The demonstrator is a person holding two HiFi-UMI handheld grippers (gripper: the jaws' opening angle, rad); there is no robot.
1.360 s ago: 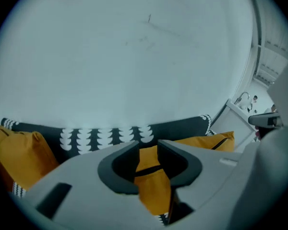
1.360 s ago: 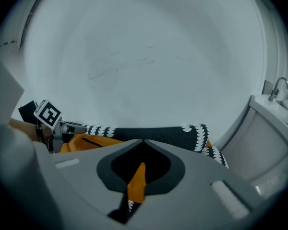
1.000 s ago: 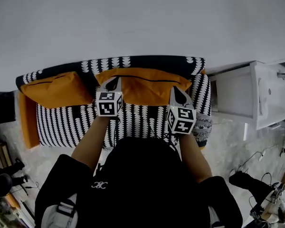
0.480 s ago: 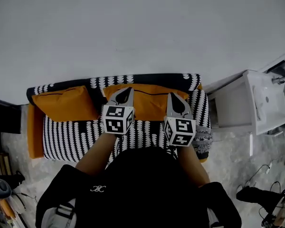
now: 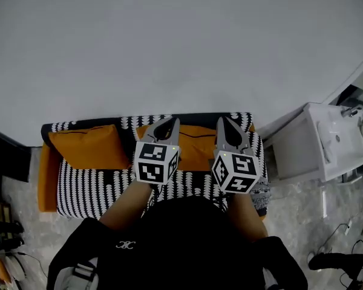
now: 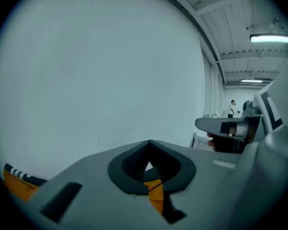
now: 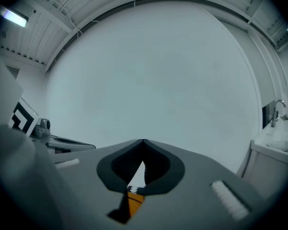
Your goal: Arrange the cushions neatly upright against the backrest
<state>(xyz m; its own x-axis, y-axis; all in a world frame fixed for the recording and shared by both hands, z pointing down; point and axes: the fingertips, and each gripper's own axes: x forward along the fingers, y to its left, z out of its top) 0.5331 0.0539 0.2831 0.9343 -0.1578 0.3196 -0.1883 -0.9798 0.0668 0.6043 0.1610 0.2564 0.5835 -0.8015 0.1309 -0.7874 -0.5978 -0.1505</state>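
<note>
Black-and-white square markers cover the marker cubes [image 5: 156, 162] on both handheld tools. The only other print is a small white emblem [image 5: 126, 236] on the person's black top, too small to read.

The left gripper [image 5: 165, 127] is clenched with its jaws pressed together and nothing between them. The right gripper [image 5: 228, 130] is likewise closed and empty. Each gripper's own view confirms it: the left gripper [image 6: 149, 150] and the right gripper [image 7: 143, 146] show their dark pads meeting at the tip against a plain pale wall [image 5: 181, 47].

The two orange cushions sit below and beyond the jaws, apart from them, along the backrest of a black-and-white patterned sofa [image 5: 97, 186]. The left cushion [image 5: 88, 147] lies clear to the left of both grippers. The right cushion [image 5: 196, 145] sits behind and between them, partly hidden by the tools. Through the slot under each pair of jaws shows a sliver of orange fabric. A white cabinet [image 5: 327, 150] stands just right of the sofa.
</note>
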